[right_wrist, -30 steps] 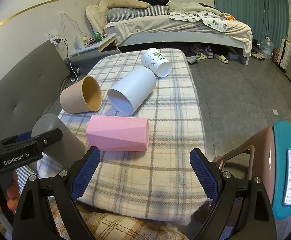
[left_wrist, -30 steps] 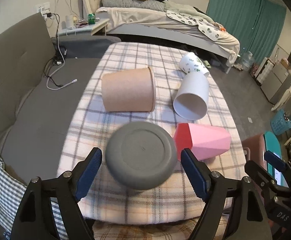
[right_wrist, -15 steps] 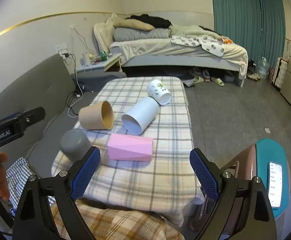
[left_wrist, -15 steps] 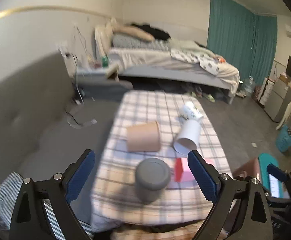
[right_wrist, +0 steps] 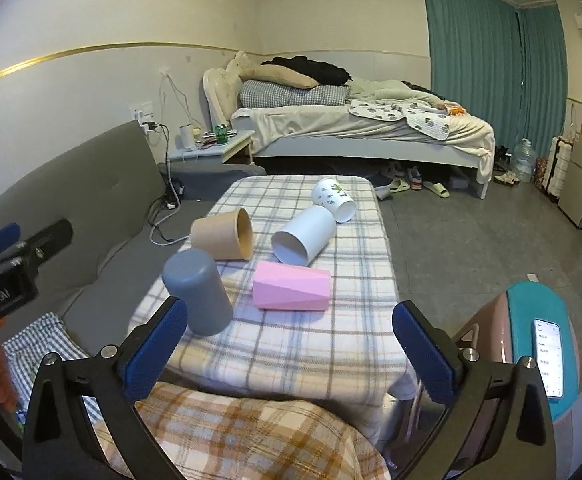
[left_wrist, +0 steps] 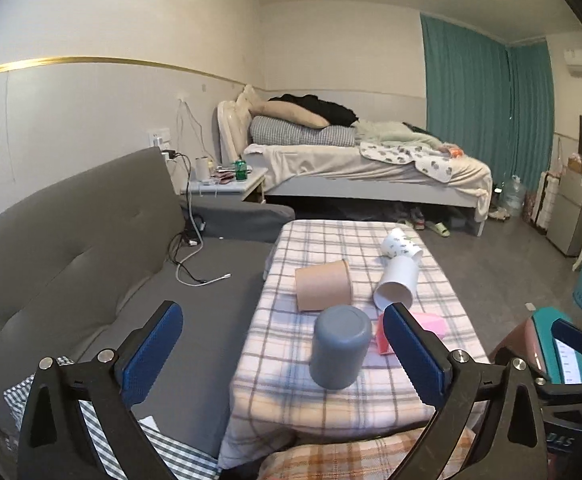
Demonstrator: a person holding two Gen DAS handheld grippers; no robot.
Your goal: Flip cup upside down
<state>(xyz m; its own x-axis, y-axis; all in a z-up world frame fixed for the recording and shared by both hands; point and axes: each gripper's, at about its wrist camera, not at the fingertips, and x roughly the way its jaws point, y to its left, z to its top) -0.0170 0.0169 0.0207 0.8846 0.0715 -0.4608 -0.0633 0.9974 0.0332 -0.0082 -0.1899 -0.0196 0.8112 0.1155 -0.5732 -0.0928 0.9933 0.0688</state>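
Note:
A grey cup (left_wrist: 340, 347) stands upside down near the front left of the plaid-covered table (left_wrist: 331, 404); it also shows in the right wrist view (right_wrist: 199, 291). A tan cup (left_wrist: 323, 290), a white cup (left_wrist: 397, 288), a patterned white cup (left_wrist: 401, 242) and a pink faceted cup (right_wrist: 291, 286) lie on their sides. My left gripper (left_wrist: 283, 354) is open and empty, pulled back above the table's near edge. My right gripper (right_wrist: 289, 346) is open and empty, also held back from the table.
A grey sofa (left_wrist: 91, 264) runs along the table's left side, with cables on it. A pink and teal case with a phone (right_wrist: 539, 344) stands at the right. A bed (right_wrist: 371, 128) is at the back. A plaid cloth (right_wrist: 251, 436) lies below the grippers.
My left gripper has drawn back and up from the grey cup, which stays upside down on the table. The right gripper has also pulled back and risen. Both stay open.

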